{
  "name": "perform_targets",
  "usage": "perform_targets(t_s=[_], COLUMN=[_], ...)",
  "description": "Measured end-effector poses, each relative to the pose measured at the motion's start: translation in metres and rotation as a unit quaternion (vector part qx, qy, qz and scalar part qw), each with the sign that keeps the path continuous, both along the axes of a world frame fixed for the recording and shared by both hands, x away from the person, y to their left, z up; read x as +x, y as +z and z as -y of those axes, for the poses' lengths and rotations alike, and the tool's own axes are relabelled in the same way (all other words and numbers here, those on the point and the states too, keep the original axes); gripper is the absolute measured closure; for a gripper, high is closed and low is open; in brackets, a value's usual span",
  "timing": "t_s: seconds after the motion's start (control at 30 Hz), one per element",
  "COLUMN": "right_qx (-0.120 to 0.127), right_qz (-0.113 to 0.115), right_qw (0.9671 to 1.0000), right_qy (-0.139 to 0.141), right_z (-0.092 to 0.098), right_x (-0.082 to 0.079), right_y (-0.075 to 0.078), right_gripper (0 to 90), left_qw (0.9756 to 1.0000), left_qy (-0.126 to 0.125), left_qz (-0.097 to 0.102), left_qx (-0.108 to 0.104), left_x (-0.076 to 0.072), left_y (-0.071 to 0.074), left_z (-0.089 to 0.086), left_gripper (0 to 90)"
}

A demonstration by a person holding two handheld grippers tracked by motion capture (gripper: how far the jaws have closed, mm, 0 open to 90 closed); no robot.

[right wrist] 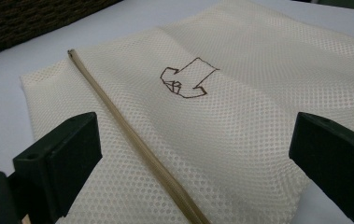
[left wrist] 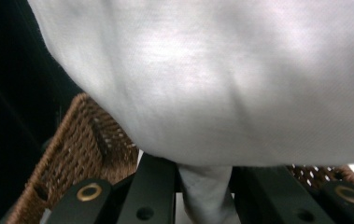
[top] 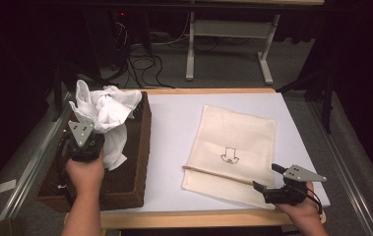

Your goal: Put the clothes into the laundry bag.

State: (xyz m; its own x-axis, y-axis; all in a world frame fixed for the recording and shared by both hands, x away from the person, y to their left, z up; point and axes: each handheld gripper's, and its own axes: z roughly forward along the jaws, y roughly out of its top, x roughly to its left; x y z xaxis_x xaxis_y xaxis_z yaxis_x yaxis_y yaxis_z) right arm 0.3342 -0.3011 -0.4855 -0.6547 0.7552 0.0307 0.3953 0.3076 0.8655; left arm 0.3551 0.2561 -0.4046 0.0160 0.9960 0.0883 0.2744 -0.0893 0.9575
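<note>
Gripping a pinched fold of the white cloth [top: 106,115], the left gripper [left wrist: 206,179] holds it above the wicker basket [top: 139,162], most of the fabric bunched beyond the jaws and one tail hanging beside them. The right gripper [top: 268,180] hovers with jaws wide over the near edge of the mesh laundry bag [right wrist: 240,121], its zipper [right wrist: 132,140] running between them. With so small a bite, the cloth could slip free, or the trailing tail could snag on the basket rim.
</note>
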Motion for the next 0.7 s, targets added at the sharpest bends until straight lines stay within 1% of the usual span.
perform_targets(t_s=[0.13, 0.17, 0.2, 0.23, 0.3, 0.37, 0.4, 0.47, 0.53, 0.6, 0.63, 0.7], right_qx=[0.001, 0.001, 0.001, -0.001, 0.000, 0.000, 0.000, -0.001, -0.001, 0.000, 0.000, 0.001], right_qz=[-0.002, -0.002, -0.002, -0.001, 0.000, -0.001, -0.001, -0.001, -0.002, -0.002, -0.002, 0.000], right_qw=[1.0000, 1.0000, 1.0000, 1.0000, 1.0000, 1.0000, 1.0000, 1.0000, 1.0000, 1.0000, 1.0000, 1.0000], right_qy=[-0.001, -0.001, -0.001, -0.001, -0.001, -0.002, -0.002, -0.001, -0.002, -0.002, -0.003, -0.002], right_z=[0.000, 0.000, 0.000, -0.001, -0.001, -0.001, -0.001, -0.001, -0.001, -0.001, -0.001, 0.000], right_x=[0.000, 0.000, 0.000, 0.000, 0.000, 0.000, 0.000, 0.000, 0.000, 0.000, 0.000, 0.000], right_y=[0.000, 0.000, 0.000, 0.000, 0.000, -0.001, -0.001, -0.001, -0.001, -0.001, -0.001, -0.001], right_gripper=[3.1, 3.1, 3.1, 3.1, 3.1, 3.1, 3.1, 3.1, 3.1, 3.1, 3.1, 3.1], left_qw=[0.9997, 0.9995, 0.9995, 0.9992, 0.9986, 0.9982, 0.9982, 0.9974, 0.9978, 0.9978, 0.9973, 0.9968], left_qy=[-0.006, -0.008, -0.008, -0.012, -0.017, -0.016, -0.016, -0.013, -0.012, -0.013, -0.013, -0.015], left_qz=[0.025, 0.029, 0.029, 0.038, 0.049, 0.056, 0.056, 0.069, 0.063, 0.063, 0.070, 0.076], left_qx=[0.003, 0.002, 0.002, -0.004, -0.011, -0.013, -0.013, -0.017, -0.015, -0.013, -0.016, -0.020], left_x=[-0.005, -0.006, -0.006, -0.007, -0.009, -0.010, -0.010, -0.012, -0.012, -0.012, -0.014, -0.015], left_y=[0.002, 0.002, 0.002, 0.003, 0.003, 0.004, 0.004, 0.005, 0.006, 0.007, 0.010, 0.014], left_z=[0.001, 0.001, 0.001, 0.000, -0.001, -0.002, -0.002, -0.003, -0.002, -0.001, 0.002, 0.003], left_gripper=[81.2, 81.2, 81.2, 81.2, 81.2, 81.2, 81.2, 81.2, 81.2, 81.2, 81.2, 81.2])
